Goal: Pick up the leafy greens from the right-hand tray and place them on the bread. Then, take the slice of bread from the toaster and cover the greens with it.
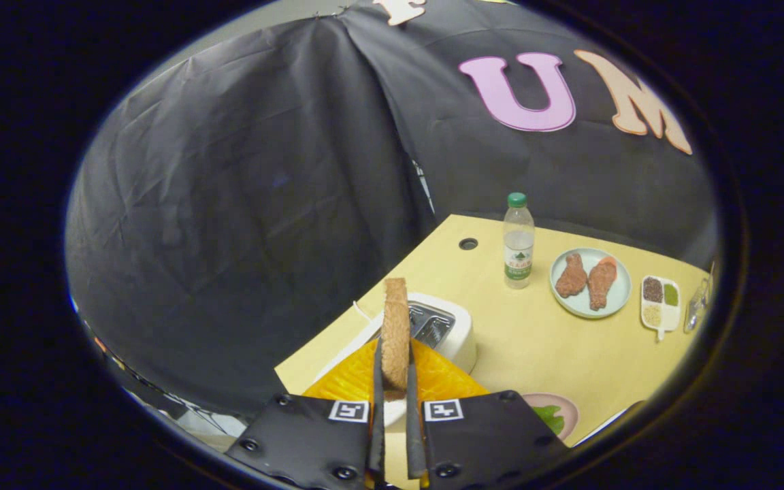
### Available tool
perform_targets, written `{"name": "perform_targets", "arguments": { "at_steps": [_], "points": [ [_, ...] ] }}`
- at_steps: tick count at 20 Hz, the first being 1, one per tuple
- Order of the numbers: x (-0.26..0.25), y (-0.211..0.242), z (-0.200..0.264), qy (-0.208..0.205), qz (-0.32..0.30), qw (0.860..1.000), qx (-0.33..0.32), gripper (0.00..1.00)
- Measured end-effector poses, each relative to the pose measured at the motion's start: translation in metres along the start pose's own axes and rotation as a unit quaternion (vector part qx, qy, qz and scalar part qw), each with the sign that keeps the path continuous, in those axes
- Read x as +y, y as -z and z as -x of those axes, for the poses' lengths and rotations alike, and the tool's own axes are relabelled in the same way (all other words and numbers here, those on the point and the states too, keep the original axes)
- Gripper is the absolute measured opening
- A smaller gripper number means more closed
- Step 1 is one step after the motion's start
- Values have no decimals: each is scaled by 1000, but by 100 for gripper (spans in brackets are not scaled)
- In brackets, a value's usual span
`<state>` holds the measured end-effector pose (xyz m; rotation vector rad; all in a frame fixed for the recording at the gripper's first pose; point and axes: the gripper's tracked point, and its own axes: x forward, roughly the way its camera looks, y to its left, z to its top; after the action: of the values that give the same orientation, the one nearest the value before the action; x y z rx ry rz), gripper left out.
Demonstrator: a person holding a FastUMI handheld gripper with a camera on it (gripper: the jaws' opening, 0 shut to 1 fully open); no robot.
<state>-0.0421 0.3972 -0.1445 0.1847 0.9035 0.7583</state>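
My gripper (pixel 395 384) is shut on a slice of brown bread (pixel 395 333), which stands on edge between the two fingers and rises above them. Below and just beyond the slice sits the white toaster (pixel 450 327) with its slots showing. An orange-yellow sheet or plate (pixel 358 378) lies under the fingers, beside the toaster. To the right of the fingers, a pink plate (pixel 565 407) holds leafy greens (pixel 550 416), partly hidden by the gripper body.
A water bottle with a green cap (pixel 518 238) stands beyond the toaster on the yellow table (pixel 548 347). Right of it are a pale plate with two fried chicken pieces (pixel 590 282) and a small white divided dish (pixel 661 305). A cable hole (pixel 467 243) lies near the far edge.
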Motion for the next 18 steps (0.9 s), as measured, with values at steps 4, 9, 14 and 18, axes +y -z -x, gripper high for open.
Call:
{"name": "perform_targets", "arguments": {
  "at_steps": [4, 9, 14, 18],
  "points": [
    [-19, -6, 21, 11, -28, 999, -22, 15],
    [-45, -2, 46, 31, -62, 997, -37, 15],
    [-70, 18, 57, 51, -84, 995, -36, 15],
    [-83, 38, 60, 63, -103, 992, -30, 15]
  ]
}}
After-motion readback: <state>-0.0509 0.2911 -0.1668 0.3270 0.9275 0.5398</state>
